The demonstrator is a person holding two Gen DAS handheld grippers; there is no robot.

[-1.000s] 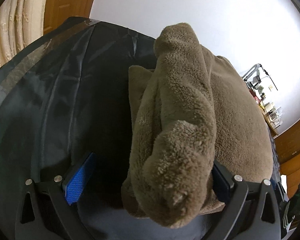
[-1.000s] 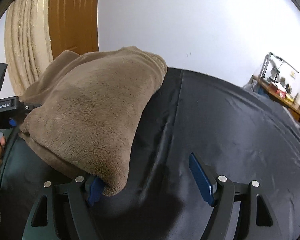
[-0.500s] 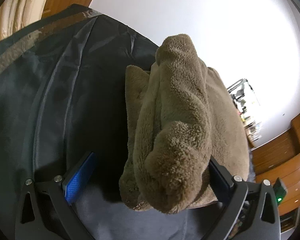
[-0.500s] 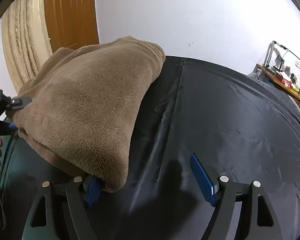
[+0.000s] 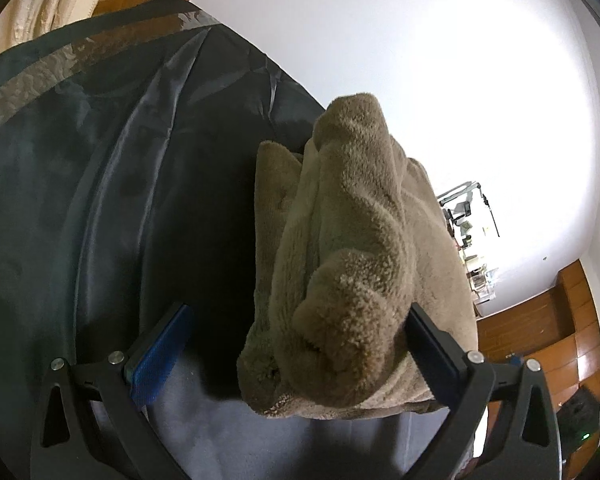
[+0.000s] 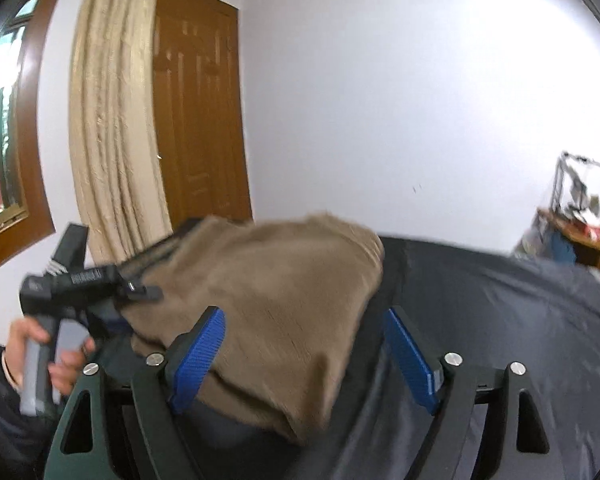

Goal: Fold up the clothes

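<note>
Folded brown fleece garment on black sheet, no containers

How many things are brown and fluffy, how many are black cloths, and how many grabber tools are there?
Brown fluffy garment: 1
Black sheet: 1
Grabber tools: 2, the left gripper and the right gripper
Total: 4

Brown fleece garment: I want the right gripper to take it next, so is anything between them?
Nothing visible. The folded brown fleece garment lies on the black sheet, directly ahead of the open right gripper; its near edge already sits between the blue pads.
</note>
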